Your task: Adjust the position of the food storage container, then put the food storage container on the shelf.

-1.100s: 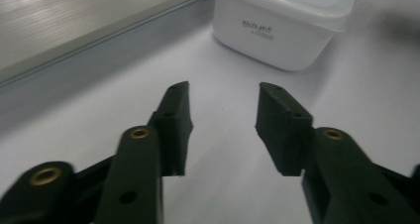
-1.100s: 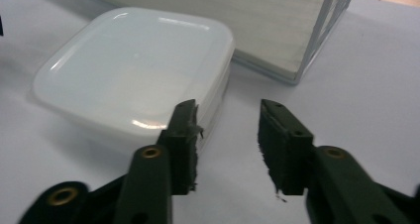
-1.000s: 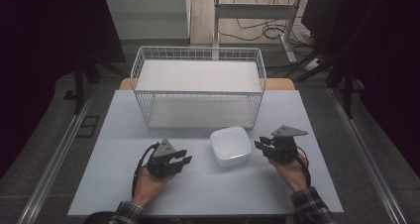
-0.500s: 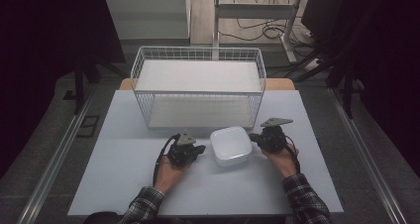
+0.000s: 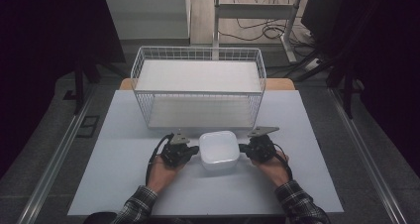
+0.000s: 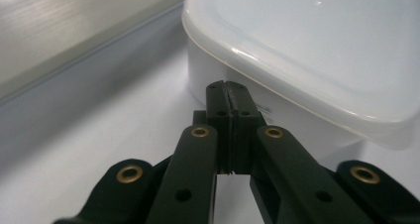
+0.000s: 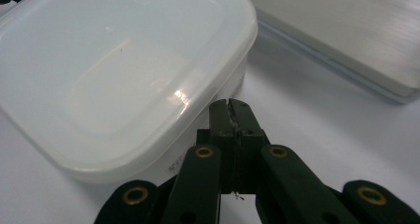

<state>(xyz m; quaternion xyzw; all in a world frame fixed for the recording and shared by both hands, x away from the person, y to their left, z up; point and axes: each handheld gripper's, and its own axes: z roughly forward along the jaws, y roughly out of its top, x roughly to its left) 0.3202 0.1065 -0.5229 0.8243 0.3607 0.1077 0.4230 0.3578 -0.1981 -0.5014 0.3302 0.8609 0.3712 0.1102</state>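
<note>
Now both grippers, left (image 5: 194,150) and right (image 5: 243,148), flank the lidded white container (image 5: 219,148) at lower centre, fingers clenched on nothing. Likely they press its opposite walls to lift it toward the wire basket (image 5: 198,54) above.

sleeves (image 5: 138,207): dark plaid | left gripper (image 6: 229,87): black, brass rivets

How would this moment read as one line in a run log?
left gripper: shut, at container's side | right gripper: shut, at opposite side | white lidded container: on table | wire basket: behind
</note>
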